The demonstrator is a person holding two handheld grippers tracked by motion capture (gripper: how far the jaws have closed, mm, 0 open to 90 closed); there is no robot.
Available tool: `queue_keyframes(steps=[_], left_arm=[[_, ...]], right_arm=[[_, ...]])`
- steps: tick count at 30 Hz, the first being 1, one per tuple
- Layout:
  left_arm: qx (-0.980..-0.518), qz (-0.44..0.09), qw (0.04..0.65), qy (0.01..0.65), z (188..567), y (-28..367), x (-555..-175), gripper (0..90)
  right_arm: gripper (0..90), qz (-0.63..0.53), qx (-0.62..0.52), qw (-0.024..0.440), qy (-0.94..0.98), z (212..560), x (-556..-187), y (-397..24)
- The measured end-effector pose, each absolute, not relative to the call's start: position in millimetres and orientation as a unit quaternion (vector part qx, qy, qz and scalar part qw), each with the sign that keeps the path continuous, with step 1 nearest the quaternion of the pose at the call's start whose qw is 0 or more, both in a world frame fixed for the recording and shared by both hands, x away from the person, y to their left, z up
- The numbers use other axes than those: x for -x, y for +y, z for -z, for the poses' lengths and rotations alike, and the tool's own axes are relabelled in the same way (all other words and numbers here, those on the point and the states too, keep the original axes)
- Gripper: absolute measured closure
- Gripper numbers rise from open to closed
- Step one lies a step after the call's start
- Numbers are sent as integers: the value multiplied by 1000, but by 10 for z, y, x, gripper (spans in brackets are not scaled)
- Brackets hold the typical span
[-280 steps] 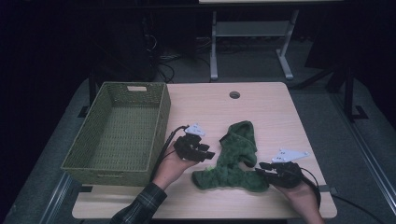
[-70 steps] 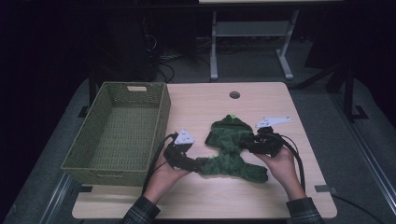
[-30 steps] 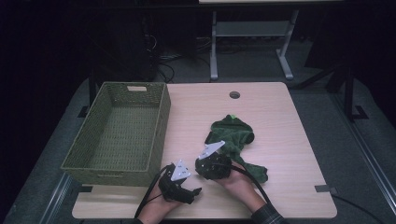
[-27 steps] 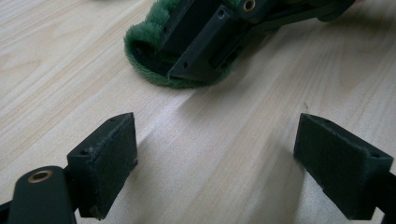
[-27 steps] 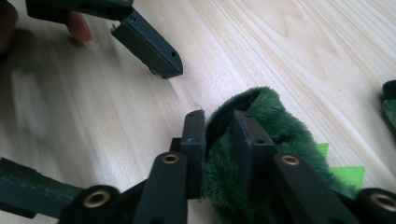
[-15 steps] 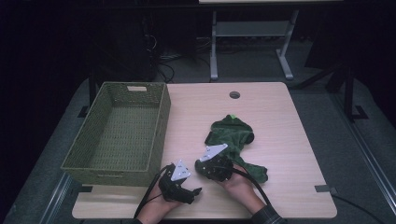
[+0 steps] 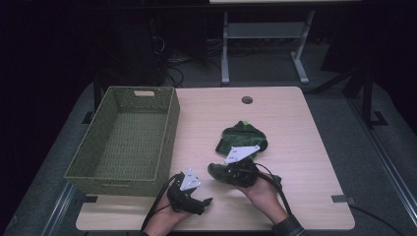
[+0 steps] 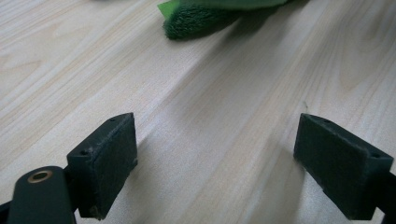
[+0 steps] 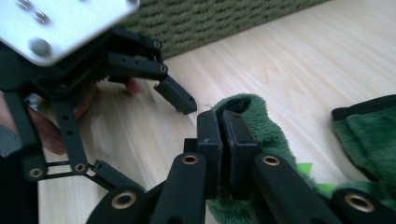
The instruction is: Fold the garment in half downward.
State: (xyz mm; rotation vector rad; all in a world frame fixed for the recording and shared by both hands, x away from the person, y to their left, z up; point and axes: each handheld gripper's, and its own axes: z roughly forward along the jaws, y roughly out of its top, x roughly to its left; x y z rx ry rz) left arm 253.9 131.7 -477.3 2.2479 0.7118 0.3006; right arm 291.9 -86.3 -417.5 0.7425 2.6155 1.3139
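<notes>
A fuzzy green cloth (image 7: 243,137) lies bunched on the wooden table, right of centre. My right gripper (image 7: 215,172) is at its near end, shut on a fold of the cloth (image 9: 261,126). In the right gripper view its jaws (image 9: 222,130) pinch the green pile, held a little above the table. My left gripper (image 7: 204,204) rests near the table's front edge, open, with bare wood between its jaws (image 8: 215,158). The cloth's edge (image 8: 205,16) lies a short way ahead of it. The left gripper (image 9: 140,140) sits close beside the right one.
A woven green basket (image 7: 167,132), with nothing in it, stands at the left of the table, its wall (image 9: 224,18) just behind the left gripper. A round cable hole (image 7: 247,100) sits near the table's far edge. Bare wood lies right of the cloth.
The cloth, spread wide at first, has been gathered into a smaller bunch. Over the last second my right gripper has risen slightly with the cloth's end in it. The left gripper stayed put.
</notes>
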Motion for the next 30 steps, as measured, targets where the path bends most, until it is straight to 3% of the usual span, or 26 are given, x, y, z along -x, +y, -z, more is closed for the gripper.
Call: queue_keyframes(steps=[17, 30], left_arm=[[-880, -115, 374, 270, 4774, 1303, -2573, 126], [-880, -114, 374, 271, 4774, 1301, -2572, 126]], right_arm=[[855, -464, -290, 44, 836, 4174, -2953, -1420], [861, -447, -331, 69, 828, 4263, -2952, -1720]])
